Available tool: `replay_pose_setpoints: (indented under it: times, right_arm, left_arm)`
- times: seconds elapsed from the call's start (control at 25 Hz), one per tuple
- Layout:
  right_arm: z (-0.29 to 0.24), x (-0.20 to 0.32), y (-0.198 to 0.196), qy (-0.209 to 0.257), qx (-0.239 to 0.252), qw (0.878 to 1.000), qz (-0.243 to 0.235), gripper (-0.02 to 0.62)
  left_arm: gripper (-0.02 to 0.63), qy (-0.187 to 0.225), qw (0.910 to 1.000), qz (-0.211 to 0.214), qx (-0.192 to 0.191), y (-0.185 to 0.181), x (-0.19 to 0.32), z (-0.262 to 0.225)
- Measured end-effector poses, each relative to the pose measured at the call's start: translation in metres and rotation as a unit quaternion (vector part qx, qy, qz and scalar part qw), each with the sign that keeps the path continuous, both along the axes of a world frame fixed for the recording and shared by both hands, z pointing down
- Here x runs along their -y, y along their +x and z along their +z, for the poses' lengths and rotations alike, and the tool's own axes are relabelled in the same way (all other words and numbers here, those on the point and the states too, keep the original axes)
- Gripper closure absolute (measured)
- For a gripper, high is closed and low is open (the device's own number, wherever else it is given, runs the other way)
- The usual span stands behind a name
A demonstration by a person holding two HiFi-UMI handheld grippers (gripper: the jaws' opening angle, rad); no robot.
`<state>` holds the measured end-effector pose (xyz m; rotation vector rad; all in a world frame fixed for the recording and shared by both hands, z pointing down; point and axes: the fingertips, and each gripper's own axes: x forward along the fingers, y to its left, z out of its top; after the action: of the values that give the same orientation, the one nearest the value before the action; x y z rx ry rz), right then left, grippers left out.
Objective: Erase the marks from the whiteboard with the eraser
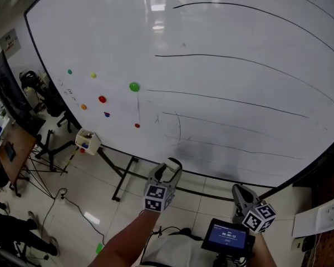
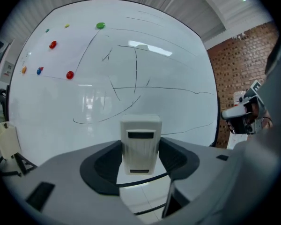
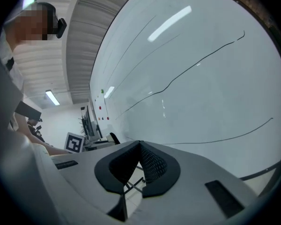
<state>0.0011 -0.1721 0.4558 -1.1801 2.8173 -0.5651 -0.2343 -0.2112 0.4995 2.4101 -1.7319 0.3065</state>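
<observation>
Left tongs clamp the pale eraser, its long axis running out along them toward the line-marked whiteboard, near its lower edge. Right tongs, low alongside, are pressed together, empty.

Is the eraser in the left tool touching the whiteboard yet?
Apart. The left gripper view shows the eraser clamped in the left tool, with the whole whiteboard standing well beyond it, lower edge included.
</observation>
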Motion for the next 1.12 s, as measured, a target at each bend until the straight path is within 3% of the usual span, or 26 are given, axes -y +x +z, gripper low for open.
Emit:
replay_pose_setpoints:
  times: [0.36, 0.72, 1.12]
  right_arm:
    - [-0.002, 0.013, 0.003, -0.004, 0.000, 1.000, -0.010, 0.578]
    - [0.002, 0.008, -0.004, 0.006, 0.000, 0.999, -0.032, 0.578]
    - [0.005, 0.016, 0.014, -0.003, 0.011, 1.000, -0.008, 0.578]
  left_arm:
    - [0.330, -0.016, 0.9978, -0.061, 0.021, -0.008, 0.037, 0.018]
    - [0.328, -0.030, 0.9970, -0.067, 0.024, -0.003, 0.051, 0.022]
    - [0.328, -0.040, 0.9952, -0.087, 0.019, -0.001, 0.055, 0.021]
